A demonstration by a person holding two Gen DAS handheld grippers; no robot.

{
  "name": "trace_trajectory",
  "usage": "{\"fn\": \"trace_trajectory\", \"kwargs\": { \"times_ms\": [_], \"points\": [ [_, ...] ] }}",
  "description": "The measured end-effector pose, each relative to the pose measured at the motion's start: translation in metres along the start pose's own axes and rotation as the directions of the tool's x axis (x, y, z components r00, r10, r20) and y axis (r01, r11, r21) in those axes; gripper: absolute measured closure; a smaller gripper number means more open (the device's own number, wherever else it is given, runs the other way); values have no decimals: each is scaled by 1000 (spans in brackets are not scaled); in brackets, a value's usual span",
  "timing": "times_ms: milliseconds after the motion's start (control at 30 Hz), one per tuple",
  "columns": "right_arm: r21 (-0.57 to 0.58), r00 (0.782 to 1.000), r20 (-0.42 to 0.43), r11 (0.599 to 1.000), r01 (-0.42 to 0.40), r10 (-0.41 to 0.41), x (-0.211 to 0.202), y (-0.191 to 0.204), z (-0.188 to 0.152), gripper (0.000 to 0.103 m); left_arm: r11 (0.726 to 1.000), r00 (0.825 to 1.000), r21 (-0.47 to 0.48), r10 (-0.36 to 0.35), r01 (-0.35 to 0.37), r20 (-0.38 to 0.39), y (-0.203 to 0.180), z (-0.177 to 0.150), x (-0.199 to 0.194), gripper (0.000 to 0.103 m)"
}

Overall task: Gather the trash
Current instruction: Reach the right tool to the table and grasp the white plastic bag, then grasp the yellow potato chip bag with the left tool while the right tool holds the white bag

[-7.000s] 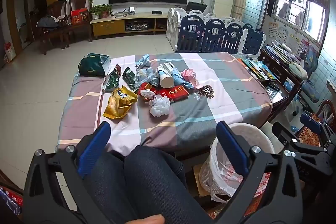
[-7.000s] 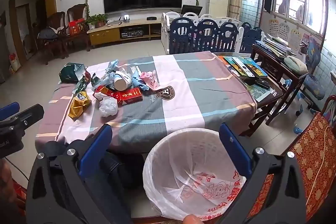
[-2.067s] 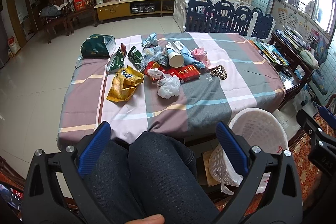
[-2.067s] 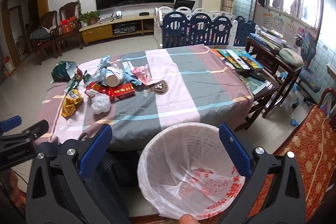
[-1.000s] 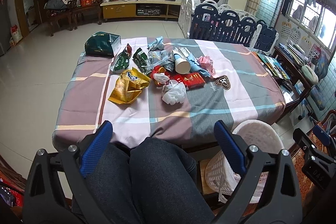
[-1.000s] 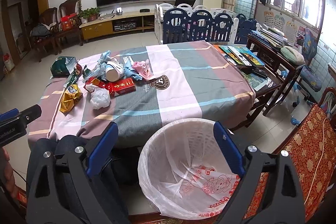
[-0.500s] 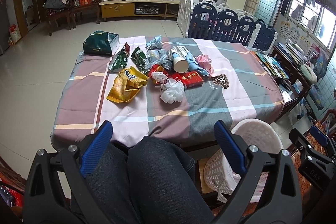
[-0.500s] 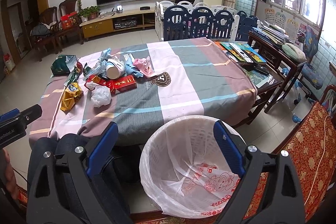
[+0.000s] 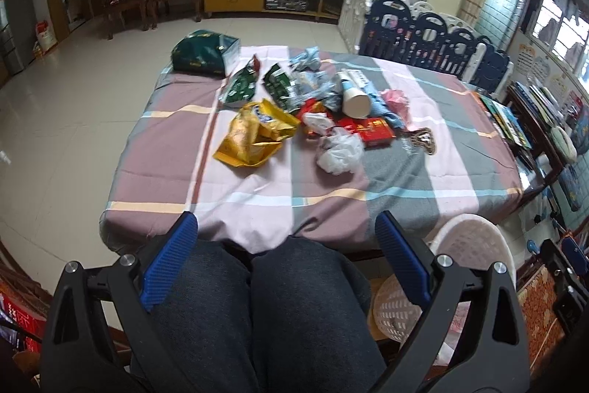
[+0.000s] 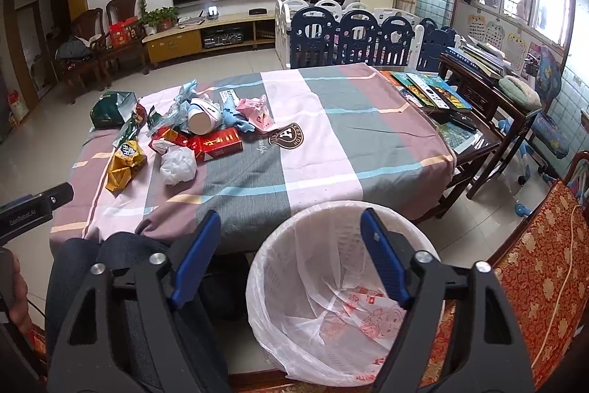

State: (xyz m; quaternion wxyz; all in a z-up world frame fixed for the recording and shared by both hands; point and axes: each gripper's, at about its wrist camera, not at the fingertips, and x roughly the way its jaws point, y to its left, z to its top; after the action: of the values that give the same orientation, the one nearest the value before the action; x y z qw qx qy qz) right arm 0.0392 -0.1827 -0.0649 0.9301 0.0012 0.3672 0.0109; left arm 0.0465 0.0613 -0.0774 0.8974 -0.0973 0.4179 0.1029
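Left claw (image 9: 285, 253): released, empty | right claw (image 10: 291, 247): just narrowing, empty, above bin (image 10: 331, 282) | trash (image 9: 313, 113): surface (image 9: 405, 179), 12 o'clock

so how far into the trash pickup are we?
Nothing done: the lined bin looks empty. Nothing in hand: the left gripper is open; the right gripper's fingers have just been closing with nothing between them. Left: the whole pile, yellow bag to red box.

Lay bare along the table's (image 9: 257, 205) near edge; blocked farther back by trash heap (image 9: 294, 113); knees (image 9: 287, 301) below.
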Motion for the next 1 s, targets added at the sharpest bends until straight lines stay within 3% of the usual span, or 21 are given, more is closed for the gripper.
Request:
{"fn": "trace_trajectory", "kwargs": {
  "times_ms": [67,167,233,333,400,567,700,733,767,867,1000],
  "points": [
    [18,999,-15,999,-28,29,17,2,3,43,999,1000,-46,26,-27,-13,16,3,10,10],
    [47,993,-54,994,-98,101,54,15,10,46,991,998,-122,54,-58,-37,44,6,27,27],
    [37,987,-80,990,-136,138,82,34,15,46,984,996,-162,67,-75,-53,60,6,36,31],
    [-1,966,-143,976,-217,215,126,77,26,46,975,993,-197,92,-105,-72,77,6,49,30],
    [-35,957,-182,971,-238,228,154,107,34,40,970,991,-212,102,-118,-83,85,5,57,25],
    [-125,950,-246,966,-228,193,217,171,49,30,960,987,-246,104,-133,-126,99,3,72,19],
    [-192,956,-264,965,-181,127,246,193,48,30,952,985,-274,100,-136,-143,109,2,81,17],
    [-196,954,-270,963,-185,128,250,195,46,34,951,984,-277,101,-139,-147,110,2,83,17],
    [-199,953,-271,961,-191,134,252,195,43,50,950,983,-281,100,-141,-153,111,1,85,17],
    [-186,945,-287,958,-218,159,251,186,34,74,949,982,-281,99,-143,-163,111,0,90,17],
    [-94,921,-296,952,-292,253,233,164,27,80,951,986,-282,88,-126,-143,110,3,91,17]
  ]
}}
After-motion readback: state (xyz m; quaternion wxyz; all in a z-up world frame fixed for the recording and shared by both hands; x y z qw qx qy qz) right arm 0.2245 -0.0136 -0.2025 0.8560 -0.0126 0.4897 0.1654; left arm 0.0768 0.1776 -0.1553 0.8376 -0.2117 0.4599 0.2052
